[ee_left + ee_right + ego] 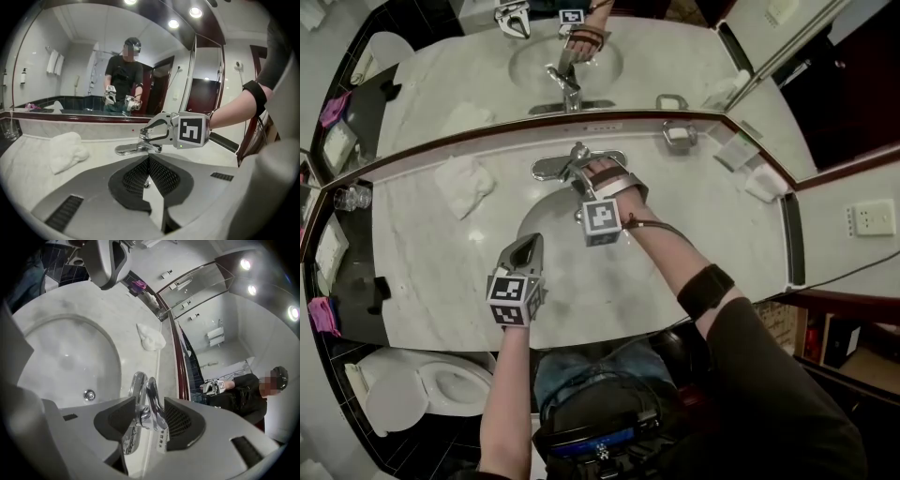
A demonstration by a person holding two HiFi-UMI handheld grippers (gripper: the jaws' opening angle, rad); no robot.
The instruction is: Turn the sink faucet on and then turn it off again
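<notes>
The chrome faucet [569, 167] stands at the back rim of the sink basin [551, 217]. My right gripper [581, 174] is at the faucet, open. In the right gripper view its jaws [147, 420] straddle the upright lever [152, 397], which carries a small white tag [161, 441]. A gap shows on the lever's left side. The spout [136, 383] reaches out over the basin, and I see no water running. My left gripper [528, 246] hangs shut over the basin's front edge with nothing in it. From the left gripper view [149, 173] I see the right gripper [149, 133] on the faucet [133, 148].
A crumpled white towel [464, 183] lies on the marble counter left of the faucet. A soap dish [680, 134] sits at the back right and a glass [354, 197] at the far left. The mirror runs behind the counter. A toilet [422, 389] stands below at the left.
</notes>
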